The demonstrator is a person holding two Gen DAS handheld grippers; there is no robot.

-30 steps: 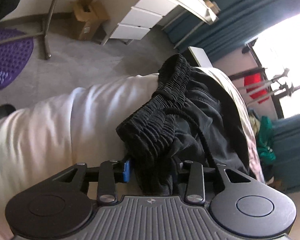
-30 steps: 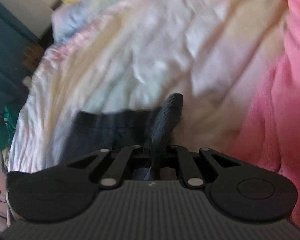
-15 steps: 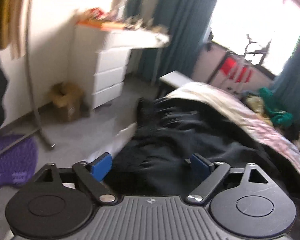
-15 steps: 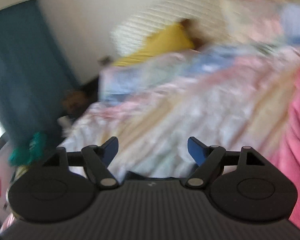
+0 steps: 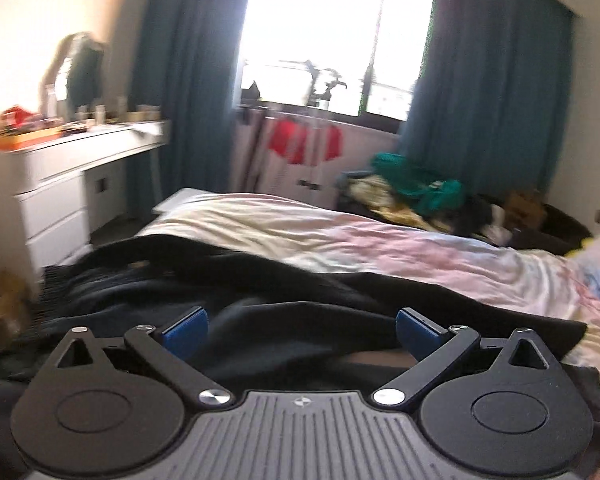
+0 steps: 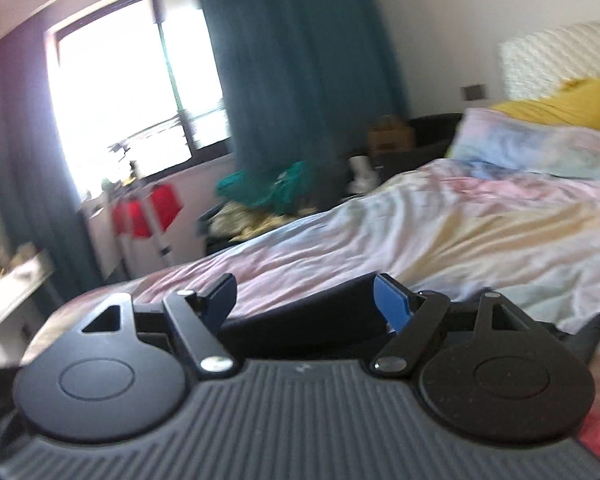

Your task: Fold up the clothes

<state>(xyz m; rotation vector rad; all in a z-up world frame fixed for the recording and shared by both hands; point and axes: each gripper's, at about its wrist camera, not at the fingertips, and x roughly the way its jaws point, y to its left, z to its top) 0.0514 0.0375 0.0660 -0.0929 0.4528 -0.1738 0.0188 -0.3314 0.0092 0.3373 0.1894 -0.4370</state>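
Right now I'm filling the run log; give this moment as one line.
left gripper: open | right gripper: open | black garment: released, on bed | phase: between grasps

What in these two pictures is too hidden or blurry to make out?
- Black garment, left wrist view: its near part is hidden behind the left gripper; folded or not, unclear.
- Same garment, right wrist view: only a strip shows past the right gripper.
- Dresser clutter: blurred.

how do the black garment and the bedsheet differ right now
The black garment is dark, plain and rumpled into folds; the bedsheet is pale, pastel-patterned and spread wide. The garment lies on top near the bed's foot, covering part of the sheet. Both are soft cloth, untouched by either gripper.
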